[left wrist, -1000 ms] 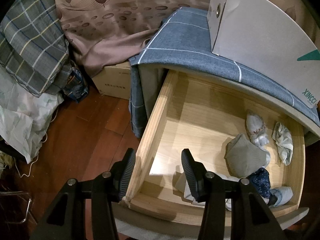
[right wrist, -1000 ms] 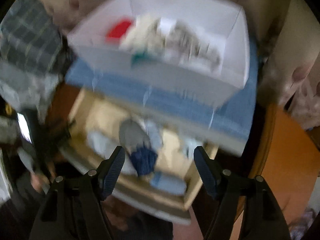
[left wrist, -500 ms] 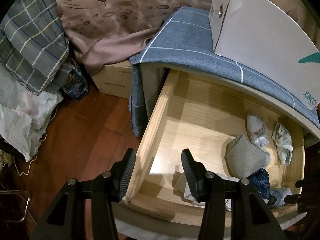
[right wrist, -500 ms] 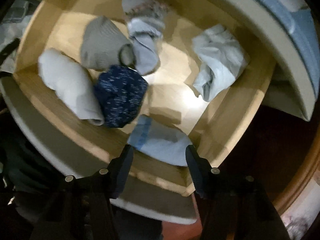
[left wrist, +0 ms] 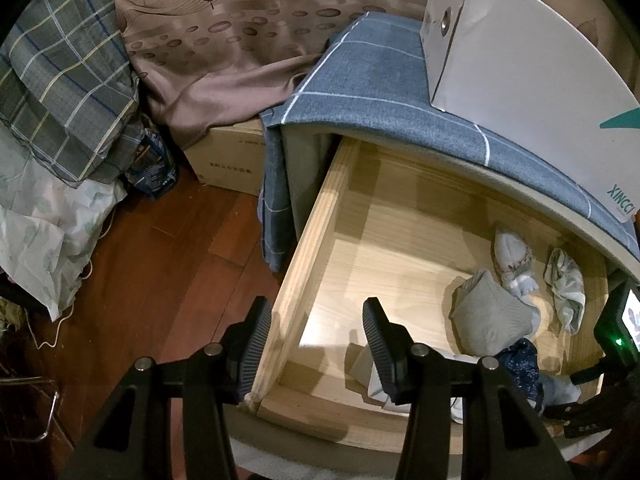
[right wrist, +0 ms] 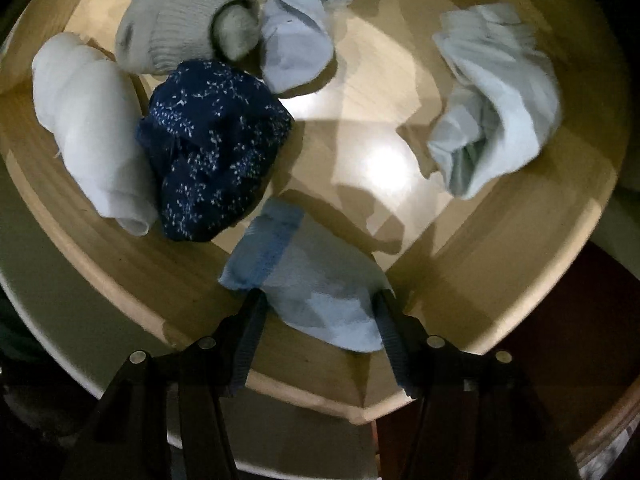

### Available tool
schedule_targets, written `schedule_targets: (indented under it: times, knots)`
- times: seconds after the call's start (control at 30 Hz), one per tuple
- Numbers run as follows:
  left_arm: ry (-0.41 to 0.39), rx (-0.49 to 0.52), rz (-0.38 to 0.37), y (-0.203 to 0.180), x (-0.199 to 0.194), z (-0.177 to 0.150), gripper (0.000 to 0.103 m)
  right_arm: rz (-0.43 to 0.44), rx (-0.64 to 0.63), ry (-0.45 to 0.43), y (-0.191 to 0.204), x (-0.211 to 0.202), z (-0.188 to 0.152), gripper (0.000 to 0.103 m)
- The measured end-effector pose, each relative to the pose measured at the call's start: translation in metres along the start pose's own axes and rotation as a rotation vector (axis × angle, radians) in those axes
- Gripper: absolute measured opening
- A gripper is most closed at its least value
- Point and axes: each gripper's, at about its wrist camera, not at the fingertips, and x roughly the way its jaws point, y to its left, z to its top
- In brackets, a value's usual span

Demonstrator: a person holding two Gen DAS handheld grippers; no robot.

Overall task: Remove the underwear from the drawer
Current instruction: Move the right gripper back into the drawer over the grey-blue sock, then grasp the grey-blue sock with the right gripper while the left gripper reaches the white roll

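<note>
white box [left wrist: 532, 80] on the blue cloth-covered cabinet top: "xincci" in teal capitals, running sideways near the lower right corner of its front face; a smaller line beneath it, too small to read; part of a teal graphic at the right edge.
cardboard carton [left wrist: 232, 160] on the floor beside the cabinet: one short line of dark print on its side, characters too small to make out.
no other legible text.

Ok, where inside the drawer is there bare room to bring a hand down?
The drawer floor is bare along its left wall and back. A small bare patch lies between the navy bundle and the pale crumpled piece. The front right corner is crowded.
</note>
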Motion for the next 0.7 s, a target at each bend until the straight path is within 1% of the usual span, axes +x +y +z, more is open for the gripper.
schedule_targets:
  times: [0.1,0.17,0.23,0.33,0.43,0.5,0.53,0.6,0.63,0.7]
  knots:
    - [0.000,-0.003,0.002,0.000,0.000,0.000,0.049,-0.007,0.008,-0.037,0.002,0.006,0.000,0.054]
    - [0.001,-0.002,0.003,-0.001,0.001,0.000,0.049,0.004,0.050,-0.082,0.002,0.000,0.006,0.054]
    - [0.001,0.001,0.005,-0.001,0.000,0.000,0.049,0.024,0.114,-0.155,-0.004,-0.006,0.007,0.053]
    - [0.000,0.004,0.009,-0.001,0.000,-0.001,0.049,0.043,0.214,-0.237,-0.015,-0.014,0.010,0.053]
    - [0.007,0.002,-0.002,0.000,0.000,-0.002,0.049,0.063,0.270,-0.282,-0.021,-0.018,0.009,0.054]
    - [0.013,0.003,-0.035,0.001,-0.001,-0.001,0.049,0.061,0.257,-0.296,-0.019,-0.018,0.008,0.057]
    - [0.030,0.016,-0.074,0.001,0.001,-0.001,0.049,0.063,0.255,-0.304,-0.019,-0.017,0.006,0.061]
    - [0.096,0.083,-0.161,-0.003,0.008,0.001,0.049,0.081,0.236,-0.304,-0.015,-0.014,0.003,0.068]
    - [0.104,0.142,-0.154,-0.008,0.009,0.001,0.049,0.080,0.222,-0.310,-0.011,-0.013,0.002,0.069]
    - [0.094,0.235,-0.124,-0.016,0.006,0.002,0.049,0.065,0.198,-0.313,-0.003,-0.011,0.003,0.070]
